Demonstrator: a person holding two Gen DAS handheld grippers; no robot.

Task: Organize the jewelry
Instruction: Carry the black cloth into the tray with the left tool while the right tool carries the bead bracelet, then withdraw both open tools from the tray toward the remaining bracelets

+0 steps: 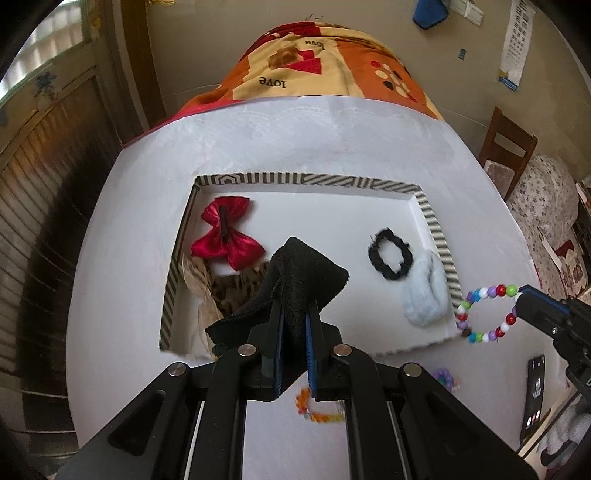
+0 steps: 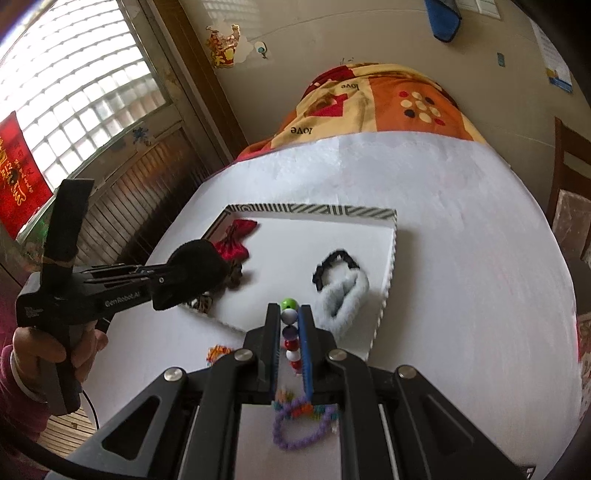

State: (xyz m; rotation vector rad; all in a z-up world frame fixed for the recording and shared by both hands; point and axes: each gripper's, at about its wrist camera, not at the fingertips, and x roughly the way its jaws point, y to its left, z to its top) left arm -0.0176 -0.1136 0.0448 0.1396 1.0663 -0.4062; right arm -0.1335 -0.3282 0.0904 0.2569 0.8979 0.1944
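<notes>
Beaded bracelet (image 2: 290,334) — pinched between right fingers (image 2: 306,343).

A patterned blanket (image 1: 332,70) in orange, cream and red, printed with "love", covers the far end beyond the white table covering (image 1: 295,140). A wooden chair (image 1: 508,147) stands at the right, with a calendar (image 1: 517,40) and a blue cloth (image 1: 430,13) on the wall. A phone (image 1: 535,395) lies near the table's right edge. Glass blocks (image 2: 74,96) fill the window.

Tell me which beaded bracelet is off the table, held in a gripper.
The multicoloured round-bead bracelet, pinched in the right gripper. The purple bracelet and the orange bracelet lie on the white table.
</notes>
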